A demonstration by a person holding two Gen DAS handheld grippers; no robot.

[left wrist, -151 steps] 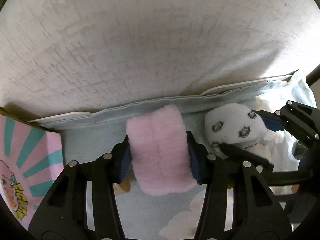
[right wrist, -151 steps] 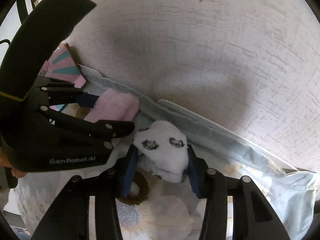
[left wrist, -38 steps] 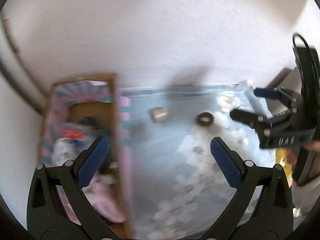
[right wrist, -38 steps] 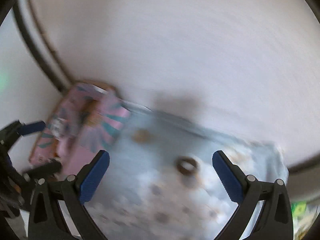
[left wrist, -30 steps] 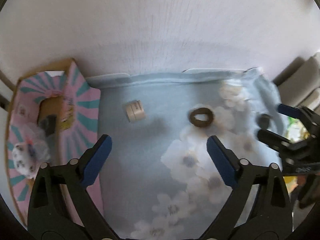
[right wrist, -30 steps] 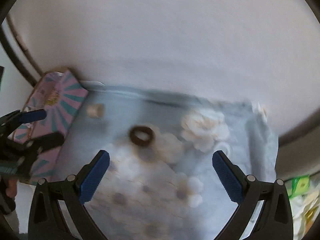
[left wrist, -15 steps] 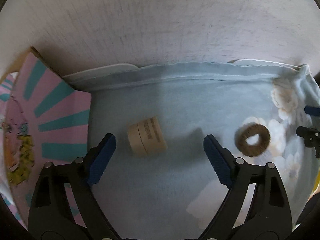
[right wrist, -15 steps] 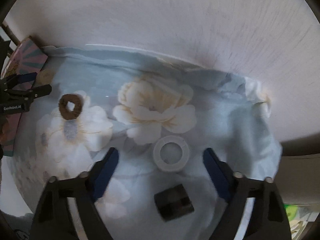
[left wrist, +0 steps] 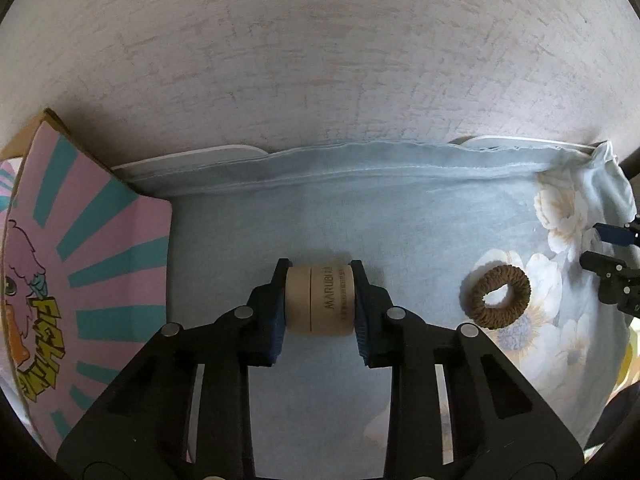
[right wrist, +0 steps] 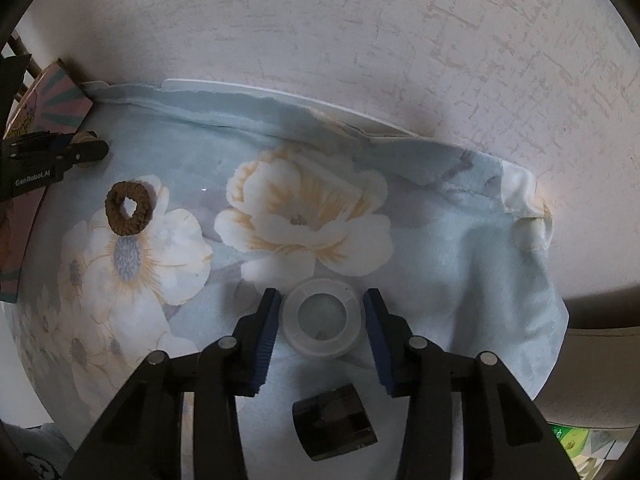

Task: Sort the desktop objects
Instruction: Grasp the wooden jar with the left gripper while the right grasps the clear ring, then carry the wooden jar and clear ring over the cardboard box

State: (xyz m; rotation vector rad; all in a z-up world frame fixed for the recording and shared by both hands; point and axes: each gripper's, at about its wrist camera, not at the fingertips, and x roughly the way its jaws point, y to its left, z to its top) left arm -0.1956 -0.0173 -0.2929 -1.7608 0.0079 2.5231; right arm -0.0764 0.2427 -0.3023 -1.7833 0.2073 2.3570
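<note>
Both grippers have just been closing: the left gripper [left wrist: 320,304] now pinches the tan wooden cylinder [left wrist: 320,300] on the floral cloth [left wrist: 420,216], while the right gripper [right wrist: 320,324] brackets, seemingly untouched, the clear round lid [right wrist: 322,322], so both pickups look imminent.

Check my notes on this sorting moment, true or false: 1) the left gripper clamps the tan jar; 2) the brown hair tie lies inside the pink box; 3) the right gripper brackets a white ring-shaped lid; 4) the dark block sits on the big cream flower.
1) True: the left gripper pads press the tan jar, after just closing.
2) False: the brown hair tie lies on the floral cloth, apart from the pink box.
3) True: the right gripper, just closing, flanks the white lid; slight gaps show.
4) False: the dark block lies nearer the camera than the lid.
</note>
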